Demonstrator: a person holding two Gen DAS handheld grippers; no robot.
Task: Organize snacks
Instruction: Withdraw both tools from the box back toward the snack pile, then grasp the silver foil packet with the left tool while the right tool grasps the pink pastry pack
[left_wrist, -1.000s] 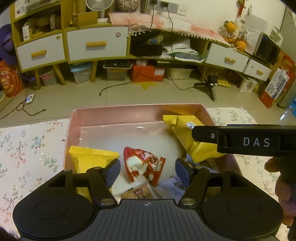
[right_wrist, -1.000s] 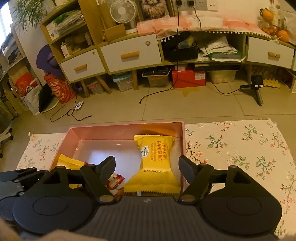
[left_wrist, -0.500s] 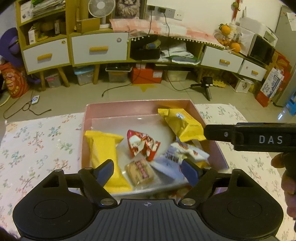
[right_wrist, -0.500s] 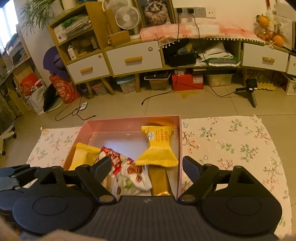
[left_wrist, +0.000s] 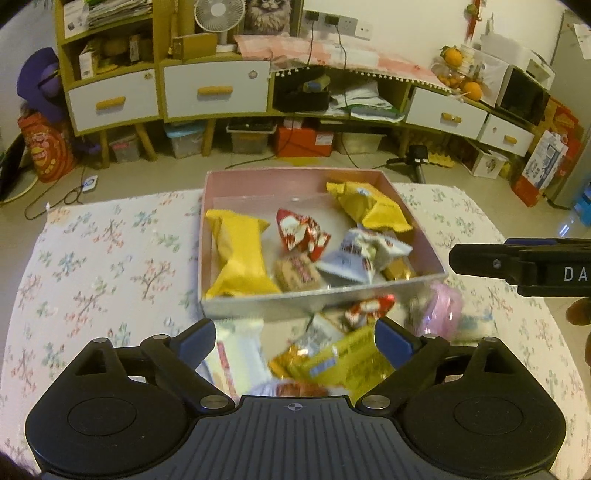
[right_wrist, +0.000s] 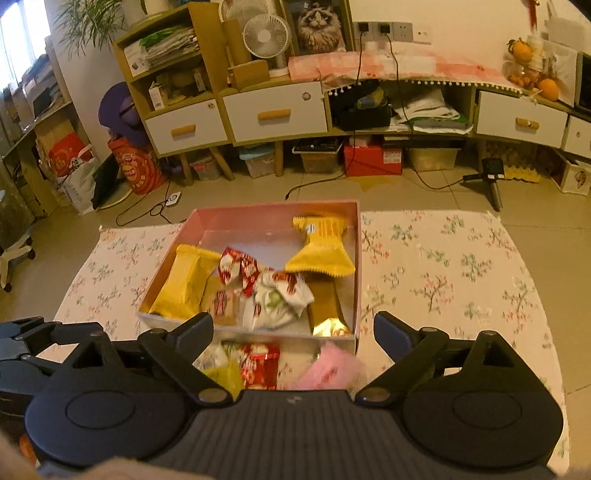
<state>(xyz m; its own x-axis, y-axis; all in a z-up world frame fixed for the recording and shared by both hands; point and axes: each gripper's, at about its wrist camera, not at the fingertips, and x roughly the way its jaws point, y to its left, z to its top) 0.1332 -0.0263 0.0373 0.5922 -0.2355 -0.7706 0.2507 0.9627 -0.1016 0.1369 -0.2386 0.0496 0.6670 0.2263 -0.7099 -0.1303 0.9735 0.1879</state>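
Both grippers pulled back from box (left_wrist: 321, 295); left gripper (left_wrist: 295, 343) and right gripper (right_wrist: 293, 336) jaws just been opening, now wide, nothing held. Several snacks inside box; loose pile (left_wrist: 332, 354) remains in front, still to load.

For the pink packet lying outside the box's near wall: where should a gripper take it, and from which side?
Judging by its pose, take the pink packet across its puffy middle, from above on the near side. The box wall blocks the far side, other snacks crowd its left, and the open right gripper hovers nearest.
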